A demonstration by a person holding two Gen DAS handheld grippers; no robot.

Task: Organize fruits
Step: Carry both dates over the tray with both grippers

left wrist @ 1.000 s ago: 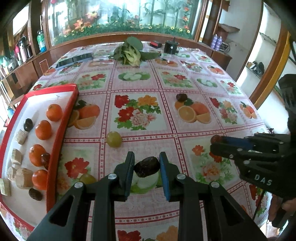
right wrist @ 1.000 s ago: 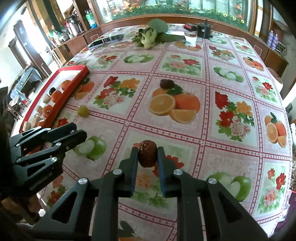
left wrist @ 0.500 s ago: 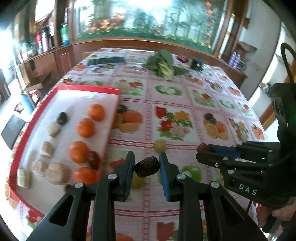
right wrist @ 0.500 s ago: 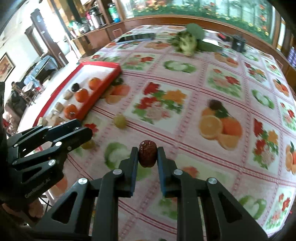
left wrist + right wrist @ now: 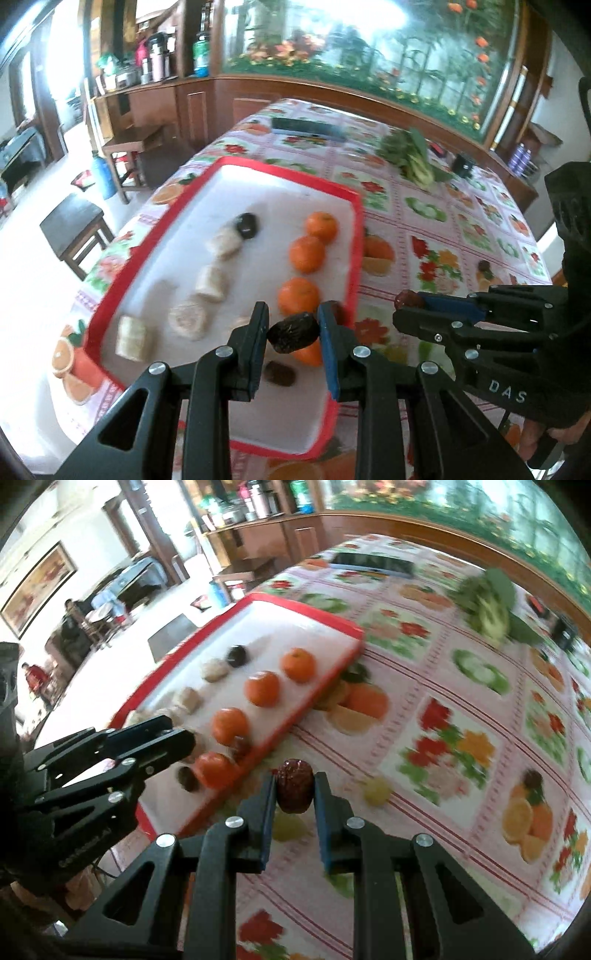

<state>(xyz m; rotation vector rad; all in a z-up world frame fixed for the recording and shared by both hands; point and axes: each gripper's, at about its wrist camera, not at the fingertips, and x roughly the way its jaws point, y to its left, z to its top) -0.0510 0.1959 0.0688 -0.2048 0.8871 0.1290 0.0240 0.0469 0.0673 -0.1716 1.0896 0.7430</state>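
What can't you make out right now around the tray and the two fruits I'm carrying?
- Left wrist view: the orange nearest the camera is mostly hidden behind the dark date and the left gripper.
- Right wrist view: the tray's near corner is covered by the left gripper; the pale pieces are too blurred to identify.
- Right wrist view: the green fruit beyond the red date is blurred.

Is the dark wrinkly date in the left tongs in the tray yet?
Not yet. The dark wrinkly date sits pinched in the left tongs, above the red-rimmed tray.
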